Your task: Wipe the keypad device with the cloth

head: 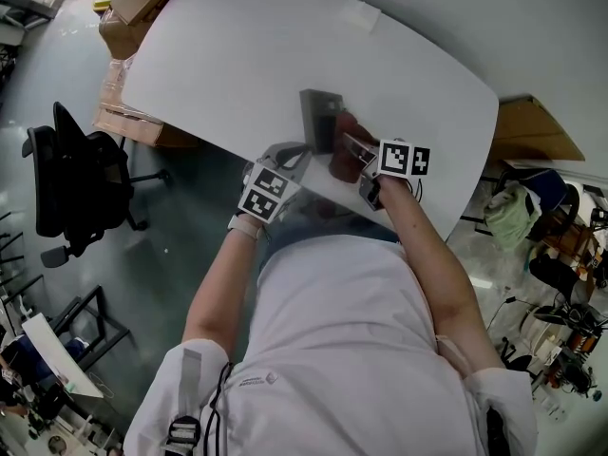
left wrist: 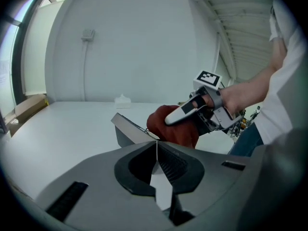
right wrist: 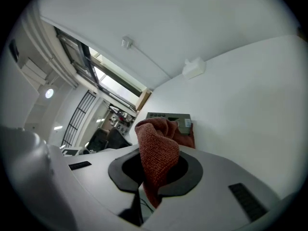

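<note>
Clamps rust-red cloth (right wrist: 156, 153) in right gripper (head: 350, 146), bunched against near right side of keypad device (head: 321, 117) lying lengthwise away on white table (head: 237, 55); holds left gripper (head: 293, 154) pinched together, empty, just beside its near-left corner.

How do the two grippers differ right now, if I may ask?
The right gripper clamps the red cloth; the left gripper has its jaws together, empty. The right gripper holds the cloth against the keypad device; the left gripper sits beside its corner. Both carry marker cubes.
</note>
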The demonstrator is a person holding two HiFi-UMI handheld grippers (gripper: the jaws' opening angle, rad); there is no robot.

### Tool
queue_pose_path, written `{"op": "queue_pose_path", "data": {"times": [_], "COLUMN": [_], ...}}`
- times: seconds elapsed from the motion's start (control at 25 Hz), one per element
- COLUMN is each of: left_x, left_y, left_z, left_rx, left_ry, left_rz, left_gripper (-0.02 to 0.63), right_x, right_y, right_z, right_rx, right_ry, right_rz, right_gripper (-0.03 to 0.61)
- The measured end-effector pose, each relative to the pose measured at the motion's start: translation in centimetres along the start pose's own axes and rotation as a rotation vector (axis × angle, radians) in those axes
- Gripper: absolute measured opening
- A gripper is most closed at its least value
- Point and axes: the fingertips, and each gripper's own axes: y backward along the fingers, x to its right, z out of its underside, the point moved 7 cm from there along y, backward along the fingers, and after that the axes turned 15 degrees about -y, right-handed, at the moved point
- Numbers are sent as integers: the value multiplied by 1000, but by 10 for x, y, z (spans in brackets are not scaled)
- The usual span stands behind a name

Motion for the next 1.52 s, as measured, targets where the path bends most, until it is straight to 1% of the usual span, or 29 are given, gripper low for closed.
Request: {"op": "queue_pose_path", "data": {"times": [0.16,0.32,0.44,0.76,0.96,1.28,1.44,1.52], "left_x": [0,2,0,0,-1,-2,-2,-2], "left_y": [-7,-10,-11,-11,-10,-11,-11,-11], "left_z": [-1,0,4,5,8,8,10,10], "left_rx": [3,11,24,22,39,52,41,41], "left_ry": [31,42,58,69,86,122,128,145], "left_rz": [4,19,27,47,47,65,66,70], "left_gripper": [12,11,11,11,11,11,11,11], "right_x": [-31,-42,-36,-24,-19,-1,7,12], "right_y": [-9,-23,-35,-39,-40,-38,-38,-37], "right_z": [-6,-4,0,1,3,1,1,0], "right_rx": [-20,-75,-105,-109,-95,-70,-60,-58], "right_ry": [16,30,13,-21,-24,-85,-105,-123], "right_rz": [-65,-83,-66,-56,-49,-34,-29,-28], "right_gripper": [55,55,55,55,55,55,55,55]}}
